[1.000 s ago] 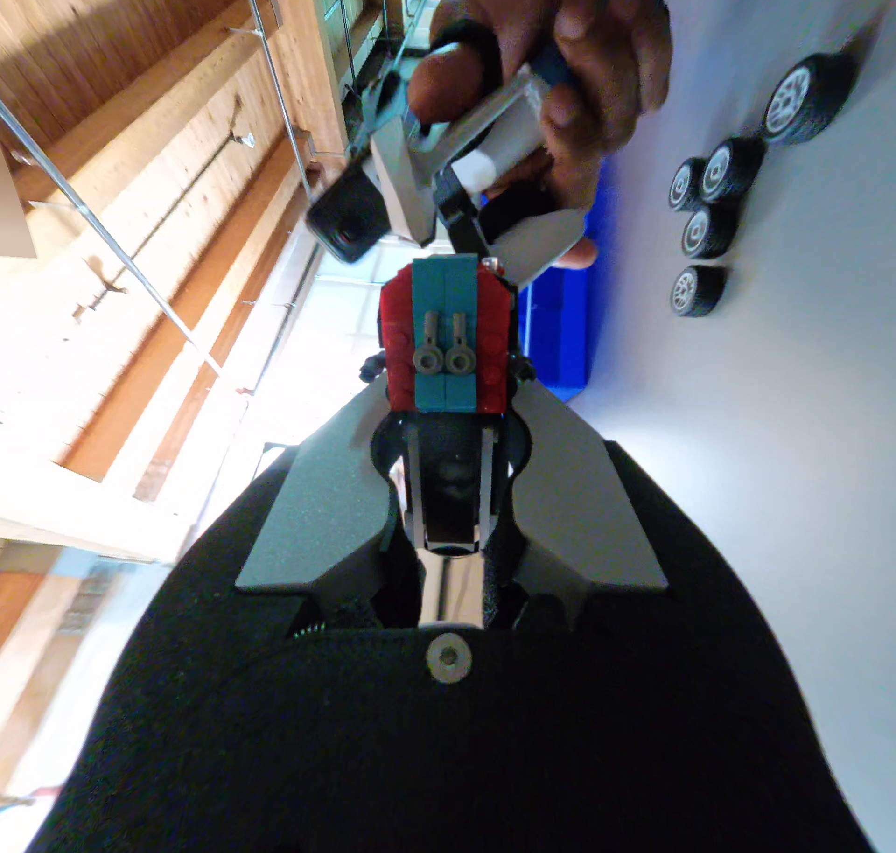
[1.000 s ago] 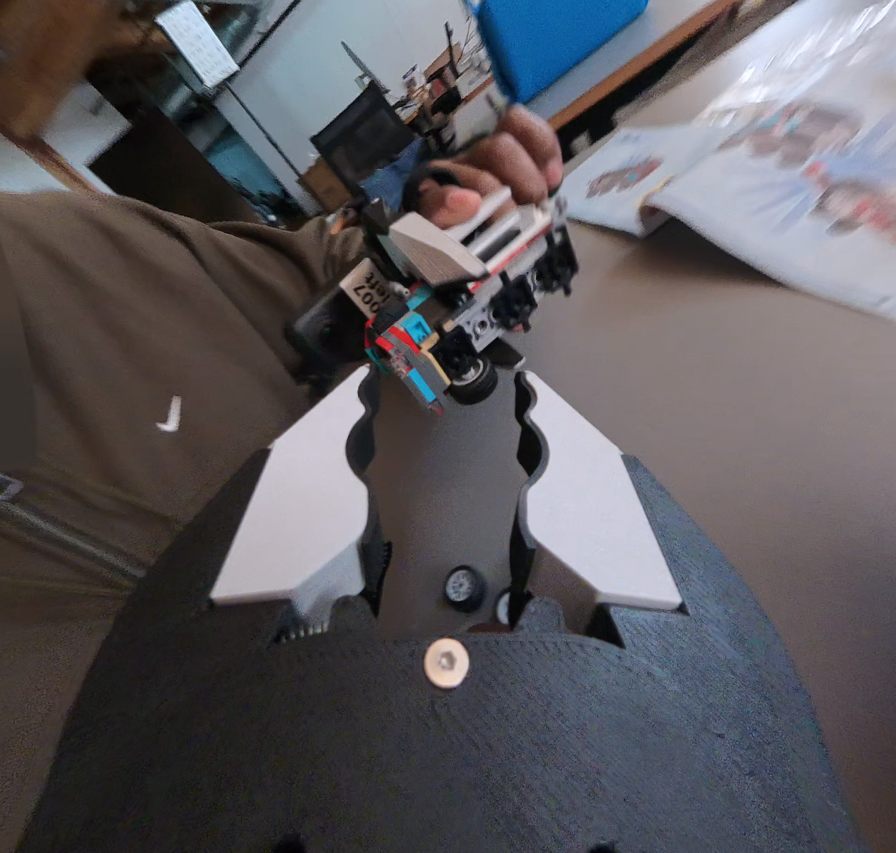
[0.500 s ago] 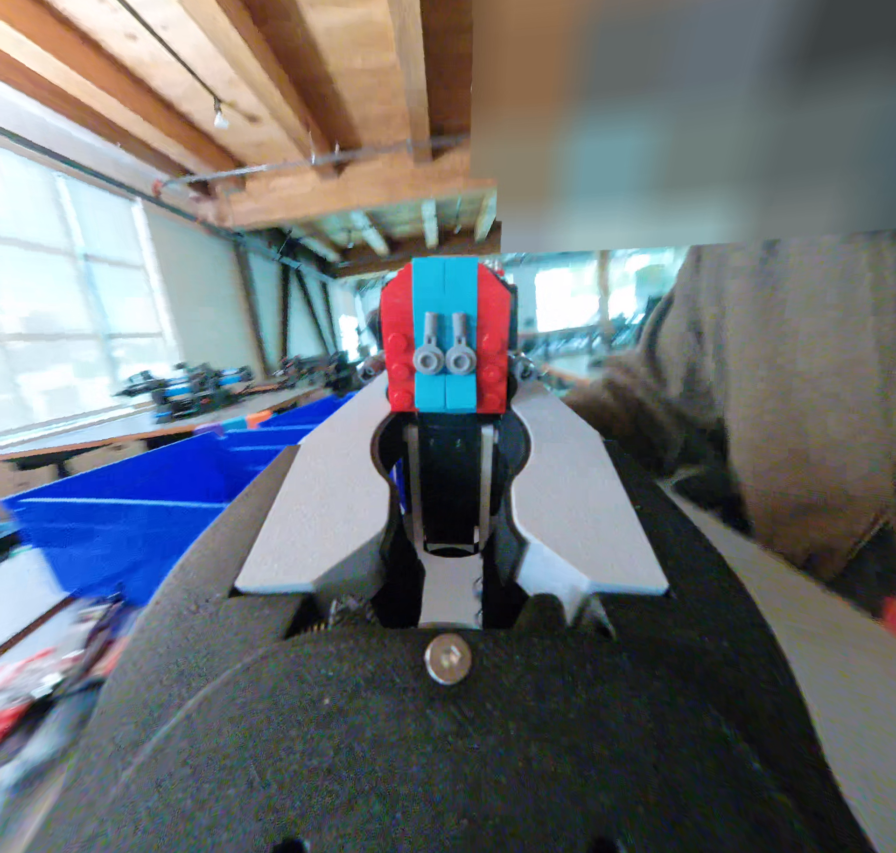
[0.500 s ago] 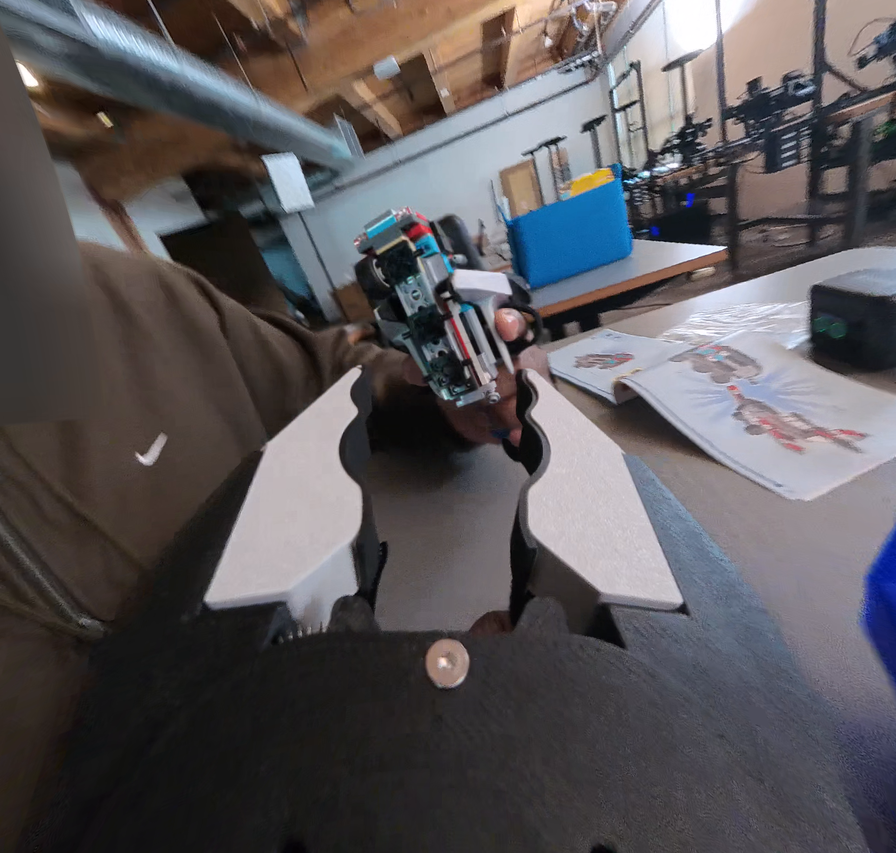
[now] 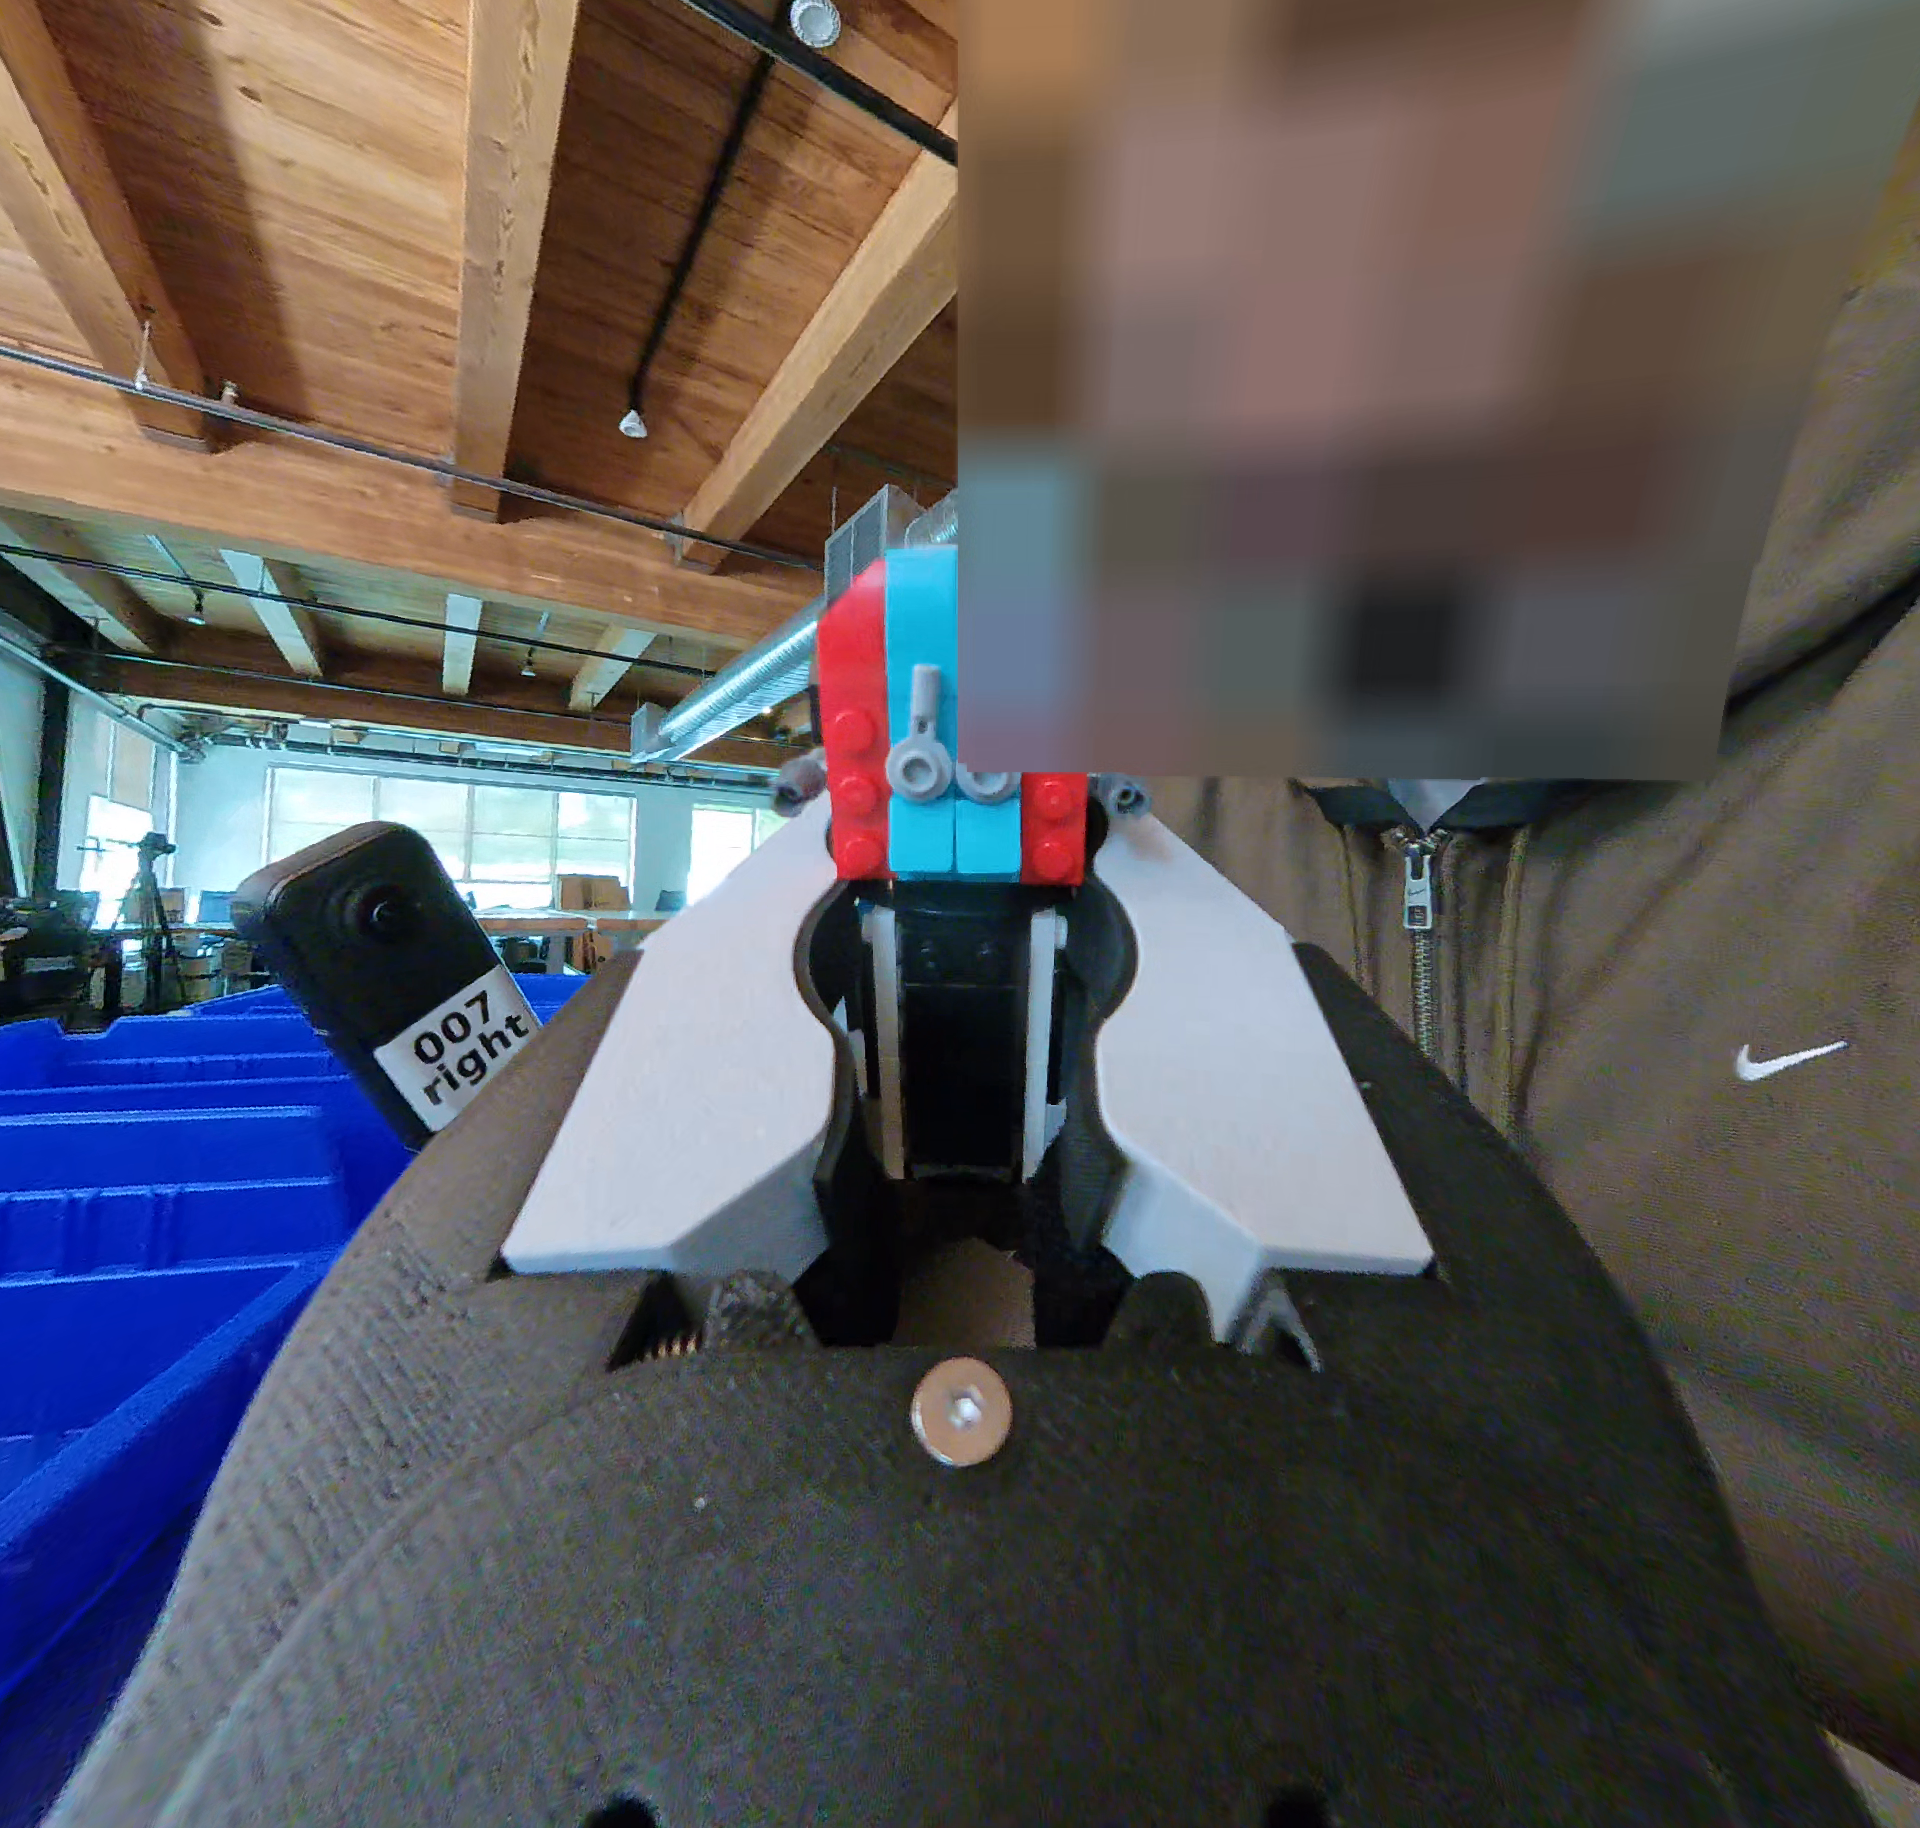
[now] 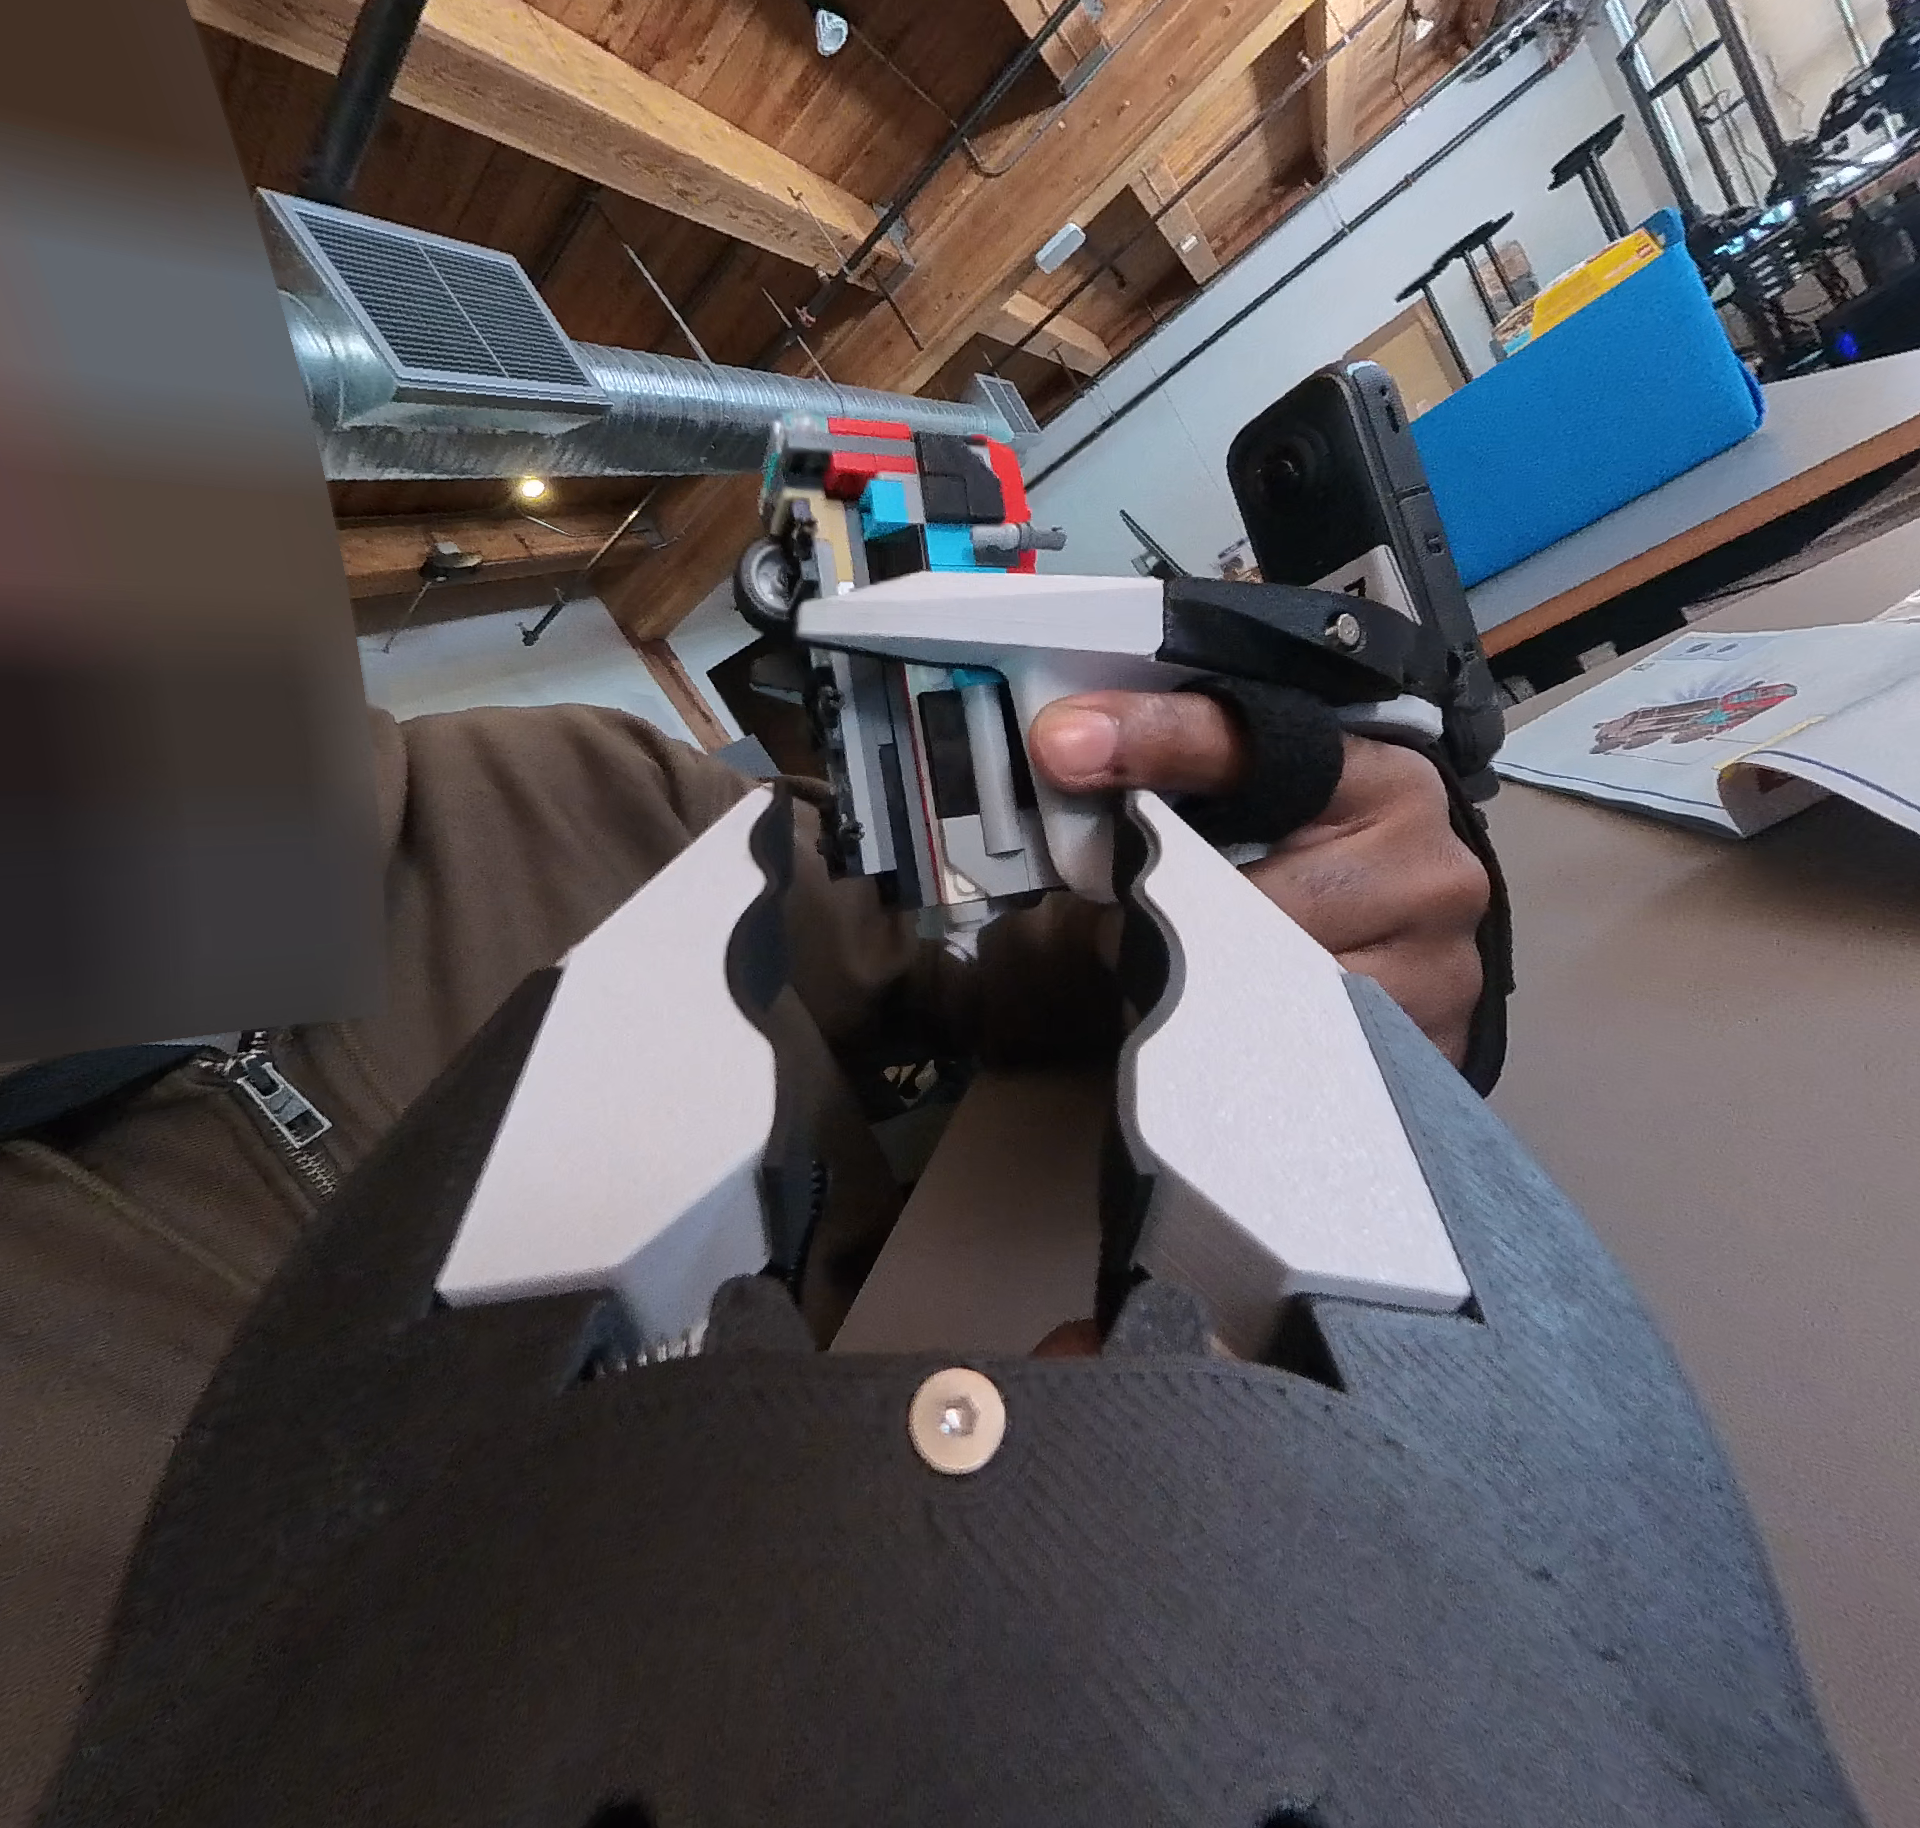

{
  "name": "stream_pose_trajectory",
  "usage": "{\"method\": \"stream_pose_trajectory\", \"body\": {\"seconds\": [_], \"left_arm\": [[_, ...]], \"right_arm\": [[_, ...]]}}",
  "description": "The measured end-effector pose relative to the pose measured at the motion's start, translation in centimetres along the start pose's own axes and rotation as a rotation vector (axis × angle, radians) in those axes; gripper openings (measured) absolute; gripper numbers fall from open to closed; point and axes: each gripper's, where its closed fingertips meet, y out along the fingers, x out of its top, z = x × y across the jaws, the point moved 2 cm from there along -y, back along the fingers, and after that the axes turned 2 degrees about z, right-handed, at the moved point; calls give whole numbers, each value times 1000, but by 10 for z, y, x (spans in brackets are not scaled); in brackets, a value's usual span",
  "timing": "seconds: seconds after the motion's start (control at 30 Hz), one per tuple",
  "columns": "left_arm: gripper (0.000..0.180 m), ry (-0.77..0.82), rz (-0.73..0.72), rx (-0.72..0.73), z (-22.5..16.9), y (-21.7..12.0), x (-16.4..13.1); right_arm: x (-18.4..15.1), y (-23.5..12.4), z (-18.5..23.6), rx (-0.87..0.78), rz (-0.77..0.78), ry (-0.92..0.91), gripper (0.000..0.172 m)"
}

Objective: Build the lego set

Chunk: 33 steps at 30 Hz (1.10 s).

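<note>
Brick truck clamped in the left gripper, right gripper released.
Left wrist view: left gripper (image 5: 961, 869) grips truck (image 5: 914, 739) at 12 o'clock. Right wrist view: right gripper (image 6: 951, 843) gapes empty; truck (image 6: 914, 687) at 12 o'clock, booklet (image 6: 1714, 739) at 2.

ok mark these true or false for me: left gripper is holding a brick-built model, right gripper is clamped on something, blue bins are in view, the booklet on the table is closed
1. The left gripper grips a red, blue and grey brick model between its fingers. True.
2. The right gripper is clamped on a wheel. False: its fingers stand apart with nothing between them.
3. Blue bins show in the left wrist view. True.
4. The booklet on the table is closed. False: it lies open.
</note>
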Motion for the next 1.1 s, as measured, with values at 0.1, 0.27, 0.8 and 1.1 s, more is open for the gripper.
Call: {"method": "stream_pose_trajectory", "body": {"seconds": [0.1,0.27,0.8,1.1], "left_arm": [[38,11,28,9,3,1,-3],[38,88,29,76,7,-4,4],[38,-44,-27,735,90,-33,-13],[49,-158,26,726,95,-36,-18]], "right_arm": [[0,-3,-1,-5,12,11,63],[0,-5,-4,-21,31,33,66],[18,-35,-53,-498,-50,-233,53],[22,-45,-57,-414,-160,-60,38]]}}
